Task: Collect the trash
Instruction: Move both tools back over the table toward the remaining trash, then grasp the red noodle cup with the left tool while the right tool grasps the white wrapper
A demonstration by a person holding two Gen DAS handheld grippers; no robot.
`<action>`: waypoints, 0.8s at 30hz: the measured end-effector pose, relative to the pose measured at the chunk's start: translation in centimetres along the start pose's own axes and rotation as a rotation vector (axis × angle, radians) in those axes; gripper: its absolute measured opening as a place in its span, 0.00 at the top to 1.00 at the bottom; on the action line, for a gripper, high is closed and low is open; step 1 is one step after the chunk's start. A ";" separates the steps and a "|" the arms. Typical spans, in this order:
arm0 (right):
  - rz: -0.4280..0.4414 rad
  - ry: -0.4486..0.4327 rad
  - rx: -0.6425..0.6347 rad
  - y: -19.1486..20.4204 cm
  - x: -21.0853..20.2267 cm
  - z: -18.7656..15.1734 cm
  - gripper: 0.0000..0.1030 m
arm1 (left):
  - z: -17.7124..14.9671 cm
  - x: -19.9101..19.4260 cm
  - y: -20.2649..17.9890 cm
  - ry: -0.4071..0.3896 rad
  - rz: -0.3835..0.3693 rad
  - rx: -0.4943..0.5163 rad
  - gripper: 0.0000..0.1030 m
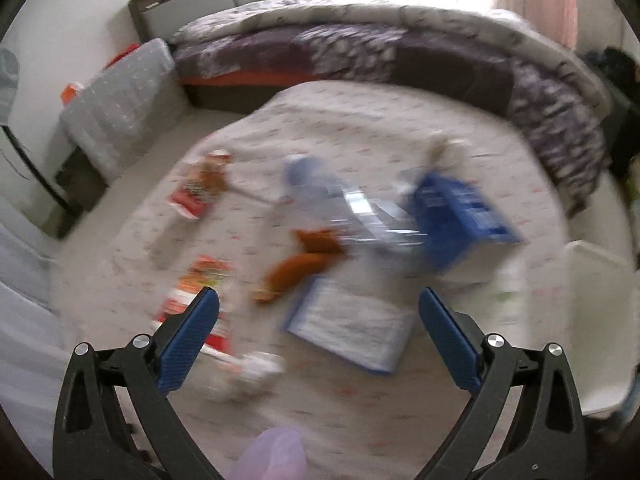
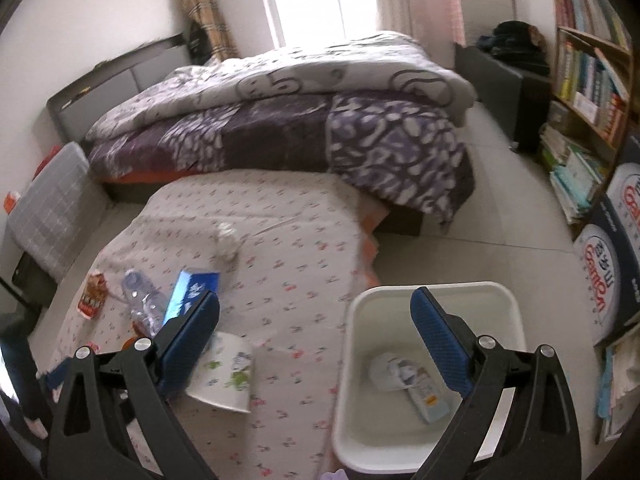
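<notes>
Trash lies on a floral cloth (image 1: 360, 128); the left wrist view is motion-blurred. There I see a clear plastic bottle (image 1: 344, 204), a blue box (image 1: 460, 216), an orange-brown wrapper (image 1: 296, 268), red snack packets (image 1: 200, 300), a white-blue flat pack (image 1: 352, 324) and a crumpled tissue (image 1: 256, 372). My left gripper (image 1: 318, 312) is open and empty above them. My right gripper (image 2: 314, 312) is open and empty, over the edge of a white bin (image 2: 436, 292) that holds a tissue and a wrapper (image 2: 404, 376). The bottle (image 2: 144, 304) and blue box (image 2: 192, 292) show at its left.
A bed with a purple patterned quilt (image 2: 320, 128) stands behind the cloth. A grey storage box (image 2: 48, 216) is at the left. A bookshelf (image 2: 588, 80) and cartons (image 2: 612, 264) stand at the right. A white paper pack (image 2: 224, 376) lies near the bin.
</notes>
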State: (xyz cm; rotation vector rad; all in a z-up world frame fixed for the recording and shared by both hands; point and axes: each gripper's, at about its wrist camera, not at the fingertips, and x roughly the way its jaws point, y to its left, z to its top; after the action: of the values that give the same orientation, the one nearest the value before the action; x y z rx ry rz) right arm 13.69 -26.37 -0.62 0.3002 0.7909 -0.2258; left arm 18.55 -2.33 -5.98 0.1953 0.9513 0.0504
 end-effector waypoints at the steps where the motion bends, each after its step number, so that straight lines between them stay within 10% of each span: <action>1: 0.006 0.008 -0.013 0.6 0.3 -0.1 0.09 | 0.2 0.7 1.1 0.020 0.023 0.009 0.07; 7: 0.063 0.045 -0.178 6.4 2.1 -1.7 0.09 | 0.9 6.0 6.4 0.200 0.080 0.098 0.07; 15: 0.209 0.206 -0.355 13.3 5.3 -5.2 0.09 | -0.1 12.0 10.1 0.435 -0.055 0.084 0.08; 18: 0.272 0.233 -0.461 16.0 5.8 -6.7 0.09 | -0.9 12.9 12.1 0.472 -0.142 0.043 0.38; 24: 0.453 0.249 -0.805 22.2 5.7 -11.1 0.09 | -1.4 11.7 16.6 0.443 -0.240 -0.078 0.44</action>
State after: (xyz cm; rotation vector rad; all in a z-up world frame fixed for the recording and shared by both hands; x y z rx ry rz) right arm 17.09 -2.31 -8.13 -0.2643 0.9711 0.5629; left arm 24.92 15.66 -13.11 -0.0062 1.4056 -0.0944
